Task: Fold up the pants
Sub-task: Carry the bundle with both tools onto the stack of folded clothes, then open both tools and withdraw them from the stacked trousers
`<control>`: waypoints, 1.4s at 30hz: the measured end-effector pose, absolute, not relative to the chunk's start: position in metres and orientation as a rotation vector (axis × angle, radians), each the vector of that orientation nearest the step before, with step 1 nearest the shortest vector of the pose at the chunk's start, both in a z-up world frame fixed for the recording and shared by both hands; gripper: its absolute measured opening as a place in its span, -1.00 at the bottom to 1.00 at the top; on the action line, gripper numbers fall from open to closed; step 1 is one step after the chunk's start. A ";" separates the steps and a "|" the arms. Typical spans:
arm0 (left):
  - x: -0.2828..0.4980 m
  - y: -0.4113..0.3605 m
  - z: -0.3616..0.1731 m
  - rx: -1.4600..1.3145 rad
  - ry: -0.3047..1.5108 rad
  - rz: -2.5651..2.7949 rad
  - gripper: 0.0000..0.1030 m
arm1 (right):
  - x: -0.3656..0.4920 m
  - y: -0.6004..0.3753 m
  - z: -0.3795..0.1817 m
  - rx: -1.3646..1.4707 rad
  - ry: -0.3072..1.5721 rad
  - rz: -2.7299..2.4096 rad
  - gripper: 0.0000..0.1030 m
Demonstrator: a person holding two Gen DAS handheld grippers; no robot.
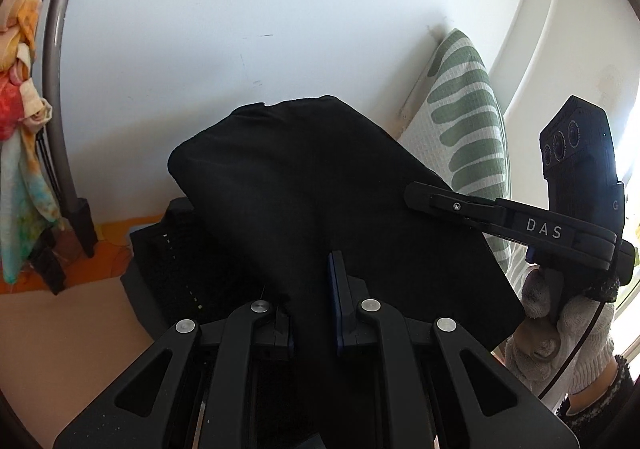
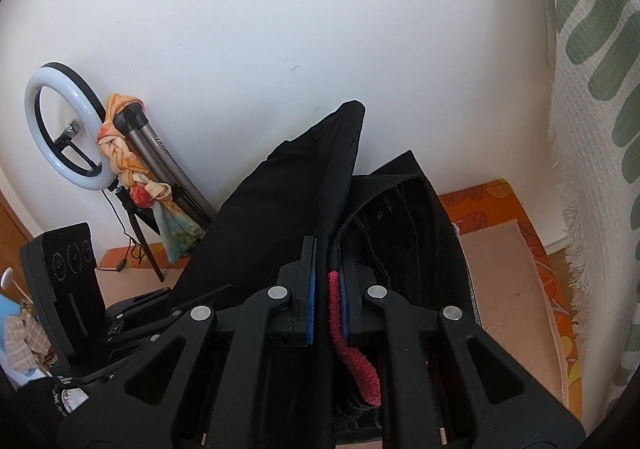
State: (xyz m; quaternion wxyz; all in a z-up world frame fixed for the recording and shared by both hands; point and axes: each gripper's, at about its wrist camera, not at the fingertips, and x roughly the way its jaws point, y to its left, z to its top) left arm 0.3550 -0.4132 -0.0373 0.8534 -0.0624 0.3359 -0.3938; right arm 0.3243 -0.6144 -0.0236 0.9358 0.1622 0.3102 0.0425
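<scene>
While the white wall (image 1: 240, 9) and the green-striped curtain (image 1: 468, 121) filled the background, the black pants (image 1: 320, 189) hung in the air between both tools, above the orange patterned surface (image 2: 508, 289). Both held one raised edge so the fabric could drape and be carried over as a fold. Left gripper (image 1: 314, 301) was narrow, clamped on black cloth. Right gripper (image 2: 326, 285) was also pinched shut on the pants — a red drawstring (image 2: 352, 345) was caught at its pads, so that was likely the waistband end. Ring light (image 2: 66, 121) on its tripod stood well clear at the wall.
</scene>
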 end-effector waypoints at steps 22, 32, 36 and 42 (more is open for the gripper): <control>0.339 -0.370 -0.039 0.004 0.760 -0.669 -0.10 | 0.299 -0.615 -0.028 0.212 0.663 -0.204 0.07; 0.290 -0.330 -0.002 0.050 0.693 -0.663 0.24 | 0.247 -0.578 -0.001 0.219 0.623 -0.199 0.30; 0.265 -0.312 0.011 0.065 0.659 -0.661 0.30 | 0.222 -0.556 0.010 0.200 0.601 -0.192 0.46; 0.230 -0.285 0.030 0.083 0.602 -0.658 0.37 | 0.184 -0.522 0.027 0.183 0.572 -0.184 0.53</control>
